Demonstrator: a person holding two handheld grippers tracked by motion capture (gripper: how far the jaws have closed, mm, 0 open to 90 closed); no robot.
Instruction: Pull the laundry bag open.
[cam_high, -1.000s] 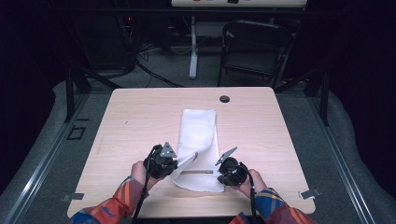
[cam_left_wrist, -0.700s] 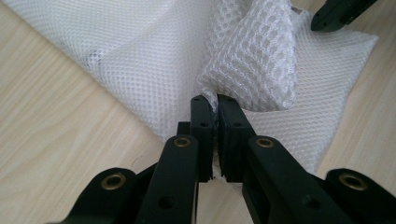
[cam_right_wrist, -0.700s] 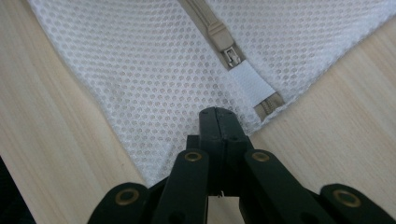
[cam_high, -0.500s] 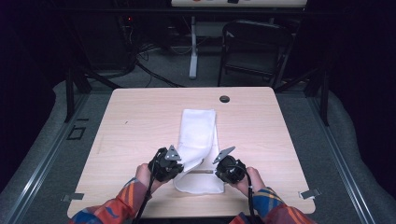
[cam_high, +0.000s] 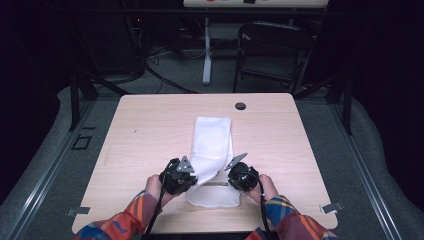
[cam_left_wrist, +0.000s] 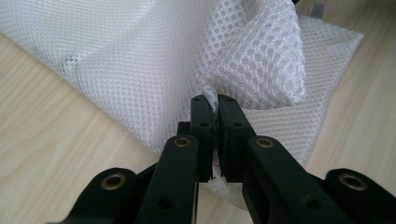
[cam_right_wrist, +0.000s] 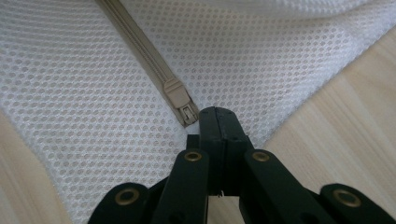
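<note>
A white mesh bag (cam_high: 212, 140) lies lengthwise down the middle of the table, its near end by my hands. My left gripper (cam_high: 178, 178) is at the bag's near left side. Its jaws are shut on a raised fold of the mesh (cam_left_wrist: 252, 60), which bunches up above the fingertips. My right gripper (cam_high: 243, 177) is at the near right side, shut, with its tip pressed on the mesh beside the beige zipper slider (cam_right_wrist: 180, 100). The zipper track (cam_right_wrist: 135, 42) runs diagonally away across the bag. The mesh bag (cam_right_wrist: 280, 51) covers most of what lies ahead of the right jaws.
The light wooden table (cam_high: 145, 130) has a dark cable hole (cam_high: 240, 106) near its far edge. A black folding chair (cam_high: 272, 50) and a white stand leg (cam_high: 206, 50) are on the floor beyond. Plaid sleeves (cam_high: 135, 215) enter from the bottom edge.
My left gripper has shifted slightly right and toward the near edge, taking the mesh fold with it. The right gripper has hardly moved.
</note>
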